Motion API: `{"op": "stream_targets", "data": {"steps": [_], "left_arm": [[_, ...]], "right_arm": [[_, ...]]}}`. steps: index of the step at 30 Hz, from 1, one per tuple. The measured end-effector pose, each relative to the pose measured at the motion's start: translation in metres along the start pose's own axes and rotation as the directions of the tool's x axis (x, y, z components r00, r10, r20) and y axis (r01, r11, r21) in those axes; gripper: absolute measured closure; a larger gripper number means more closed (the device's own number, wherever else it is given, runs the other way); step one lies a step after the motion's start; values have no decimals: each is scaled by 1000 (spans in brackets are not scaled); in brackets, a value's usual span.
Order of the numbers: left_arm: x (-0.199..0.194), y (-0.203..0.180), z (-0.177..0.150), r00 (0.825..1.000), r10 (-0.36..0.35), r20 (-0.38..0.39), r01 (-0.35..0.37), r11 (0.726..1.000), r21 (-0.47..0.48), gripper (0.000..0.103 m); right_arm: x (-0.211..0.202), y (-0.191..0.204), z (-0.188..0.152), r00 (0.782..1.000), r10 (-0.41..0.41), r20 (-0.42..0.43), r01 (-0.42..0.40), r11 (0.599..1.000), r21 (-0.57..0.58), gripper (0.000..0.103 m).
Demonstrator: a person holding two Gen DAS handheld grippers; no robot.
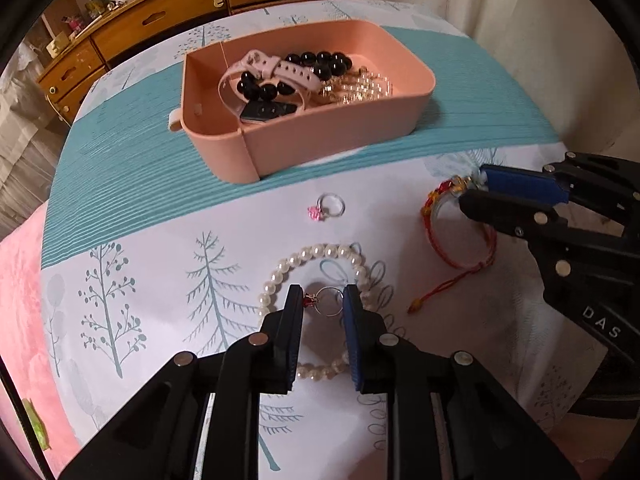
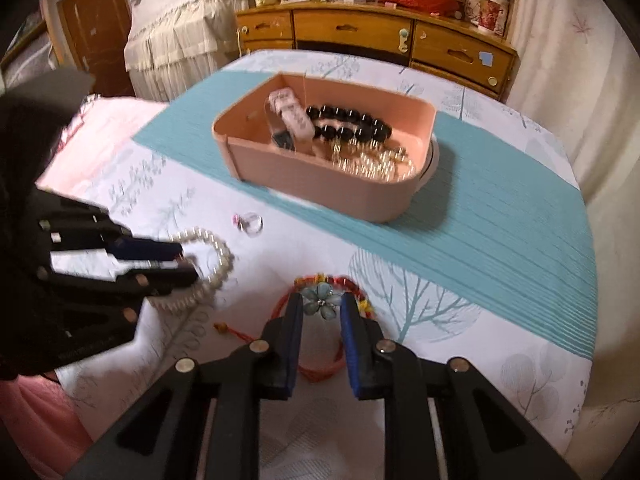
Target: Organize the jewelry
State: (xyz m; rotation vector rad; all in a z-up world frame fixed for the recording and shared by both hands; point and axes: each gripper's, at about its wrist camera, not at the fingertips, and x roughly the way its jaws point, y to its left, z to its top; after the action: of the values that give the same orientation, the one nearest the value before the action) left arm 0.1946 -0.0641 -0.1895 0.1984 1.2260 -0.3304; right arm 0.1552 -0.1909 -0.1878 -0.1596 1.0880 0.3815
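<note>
In the left wrist view my left gripper (image 1: 324,298) points down at the tablecloth. It is shut on a thin silver ring with a red stone (image 1: 329,313), inside a pearl bracelet (image 1: 316,251) that lies flat. My right gripper (image 1: 472,187) is at the right. In its own view, my right gripper (image 2: 322,300) is shut on a pale blue flower charm (image 2: 316,310) at the rim of a red cord bracelet (image 2: 320,372). A ring with a pink stone (image 1: 330,205) lies loose nearer the pink tray (image 1: 320,148), which holds a watch, black beads and a pearl chain.
The tray (image 2: 320,188) stands on a teal runner (image 1: 120,184) across the round table. My left gripper (image 2: 188,261) shows at the left of the right wrist view, over the pearls (image 2: 218,276). Wooden drawers (image 2: 360,28) stand behind the table, and pink fabric (image 1: 20,280) lies at its left edge.
</note>
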Motion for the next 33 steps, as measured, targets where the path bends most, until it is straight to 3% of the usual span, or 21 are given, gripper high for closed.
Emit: {"op": "stream_targets", "data": {"steps": [5,12,17,19,21,23,25,26,33], "left_arm": [[-19,1,18,998,-25,63,24,1000,14,85],[-49,3,52,986,-48,162,48,999,0,85],[-64,8,78,964,-4,267,10,1000,-19,85],[-69,13,87,951,-14,309,29,999,-45,85],[-69,17,96,948,-8,317,30,997,-65,85],[-66,19,101,953,18,302,7,997,-82,73],[-61,24,102,960,48,276,-20,995,-101,46],[-60,28,102,962,40,271,-13,995,-102,41],[-59,48,88,969,42,245,-11,992,-124,33]], "right_arm": [[-15,-6,20,996,-13,87,9,999,40,84],[-35,-20,50,973,-50,227,27,994,104,84],[-41,-30,73,950,-51,307,10,991,134,84],[-42,-31,79,945,-45,323,3,991,131,84],[-42,-30,83,940,-52,336,9,992,128,84],[-37,-31,86,943,-70,326,26,990,138,82],[-31,-31,87,955,-55,291,20,992,122,63],[-28,-32,85,960,-81,269,50,992,120,61],[-31,-37,69,965,-97,243,55,983,176,50]]}}
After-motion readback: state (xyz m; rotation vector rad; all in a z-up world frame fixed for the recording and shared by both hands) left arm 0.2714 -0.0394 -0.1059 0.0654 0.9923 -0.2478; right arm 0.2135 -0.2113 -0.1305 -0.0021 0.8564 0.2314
